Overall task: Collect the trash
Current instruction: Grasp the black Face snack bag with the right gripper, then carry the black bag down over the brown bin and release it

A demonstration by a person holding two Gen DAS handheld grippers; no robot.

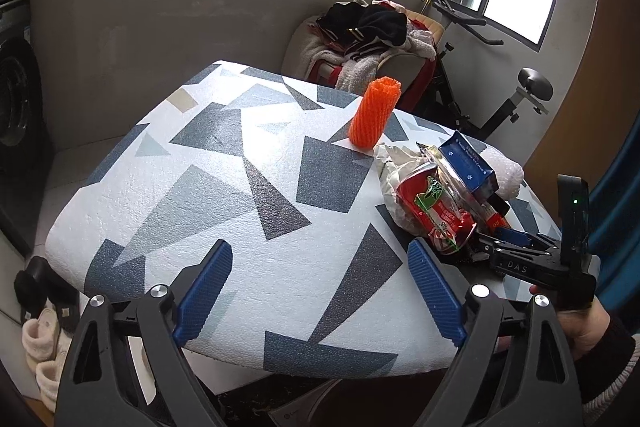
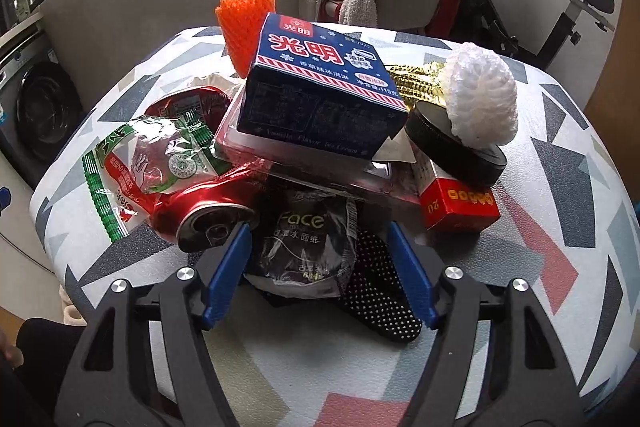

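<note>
A heap of trash lies on the table with the patterned cover [image 2: 560, 267]. In it are a blue ice-cream box [image 2: 320, 83], a crushed red can [image 2: 200, 215], a red and green wrapper [image 2: 140, 163], a black tissue pack [image 2: 304, 247], a red carton [image 2: 456, 203], a black lid [image 2: 452, 147] and a white foam net [image 2: 480, 99]. An orange foam net [image 1: 374, 113] stands upright just behind the heap. My right gripper [image 2: 320, 267] is open astride the tissue pack, with a gap on the right side. My left gripper [image 1: 320, 291] is open over bare table, left of the heap.
A chair heaped with clothes [image 1: 372, 39] and an exercise bike [image 1: 500, 99] stand behind the table. A washing machine [image 1: 16, 107] is at the far left. Slippers [image 1: 40, 339] lie on the floor by the table's near left corner.
</note>
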